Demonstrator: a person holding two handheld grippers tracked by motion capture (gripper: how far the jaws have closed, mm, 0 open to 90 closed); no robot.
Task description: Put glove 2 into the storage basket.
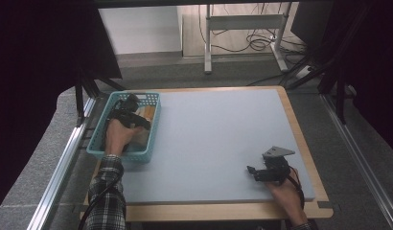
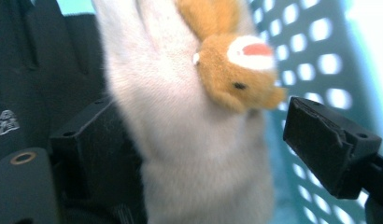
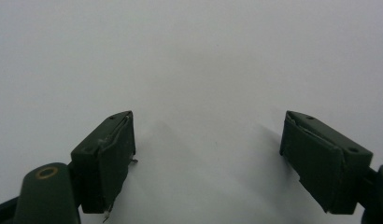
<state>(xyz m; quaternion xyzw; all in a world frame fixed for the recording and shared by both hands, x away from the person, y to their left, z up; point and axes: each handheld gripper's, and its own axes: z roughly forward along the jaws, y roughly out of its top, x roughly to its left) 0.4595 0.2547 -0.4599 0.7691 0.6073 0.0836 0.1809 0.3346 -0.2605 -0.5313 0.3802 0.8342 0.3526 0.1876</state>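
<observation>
2 grippers are at work on the pale grey table (image 1: 218, 143). The left gripper (image 1: 132, 115) reaches into the teal basket (image 1: 154, 124), which sits at about 10 o'clock on the tabletop. In the left gripper view its jaws stand apart around a plush toy (image 2: 189, 140), white-furred with a tan animal head: the left jaw lies against the fur, the right jaw is clear of it at 3 o'clock, so nothing is clamped. A black glove (image 2: 35, 79) lies in the basket at 9 o'clock of the toy. The right gripper (image 1: 254, 173) rests low at about 5 o'clock on the table, well apart from the basket, jaws spread wide with only bare tabletop between them.
</observation>
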